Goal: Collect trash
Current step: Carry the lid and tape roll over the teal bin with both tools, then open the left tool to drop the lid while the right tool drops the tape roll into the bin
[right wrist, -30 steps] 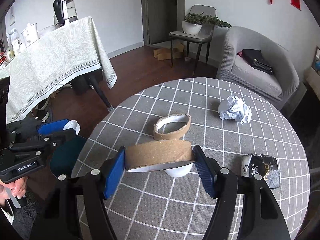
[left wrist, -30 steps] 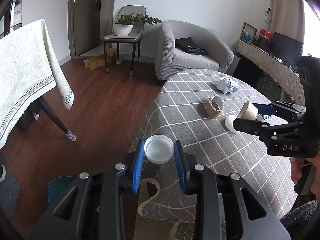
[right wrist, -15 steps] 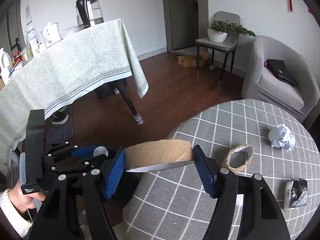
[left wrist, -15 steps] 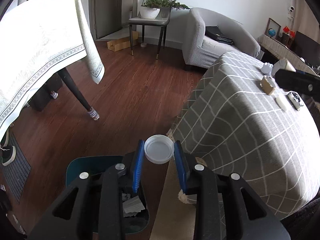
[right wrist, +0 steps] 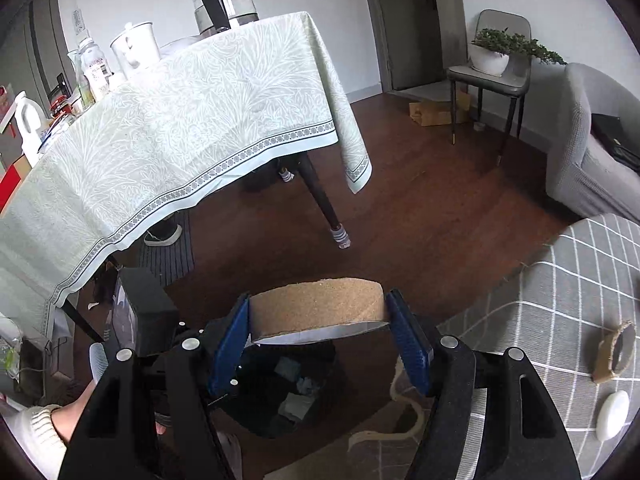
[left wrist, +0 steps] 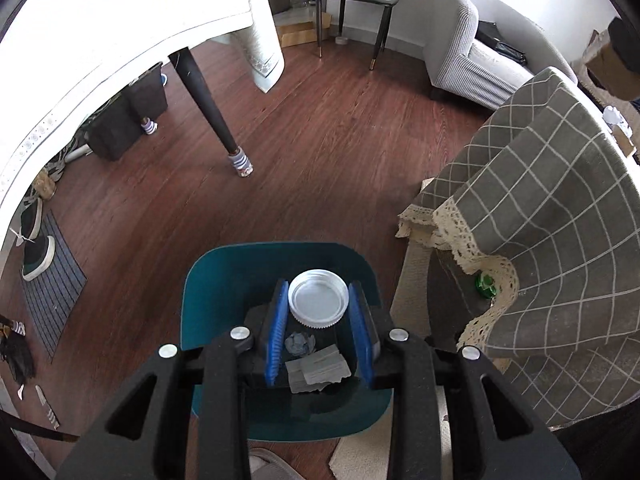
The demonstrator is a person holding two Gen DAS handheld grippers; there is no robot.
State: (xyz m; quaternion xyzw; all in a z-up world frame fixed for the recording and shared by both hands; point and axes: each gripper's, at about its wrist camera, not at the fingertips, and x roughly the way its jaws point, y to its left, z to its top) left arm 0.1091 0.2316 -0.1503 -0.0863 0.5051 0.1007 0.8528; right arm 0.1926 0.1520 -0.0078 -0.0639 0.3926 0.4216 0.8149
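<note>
Left gripper [left wrist: 318,334] pinching round white plastic lid [left wrist: 318,297] directly above teal square waste bin [left wrist: 208,280]: release only while centred over its opening.

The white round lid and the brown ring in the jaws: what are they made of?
White round lid: probably plastic, smooth, faintly glossy, with a ribbed moulded edge. Brown ring: looks like cardboard, matte and grainy outside, paler lining inside; possibly a spent tape core.

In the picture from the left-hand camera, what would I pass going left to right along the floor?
Striped mat → teal trash bin → white lid held in the left gripper → grey checked tablecloth.
</note>
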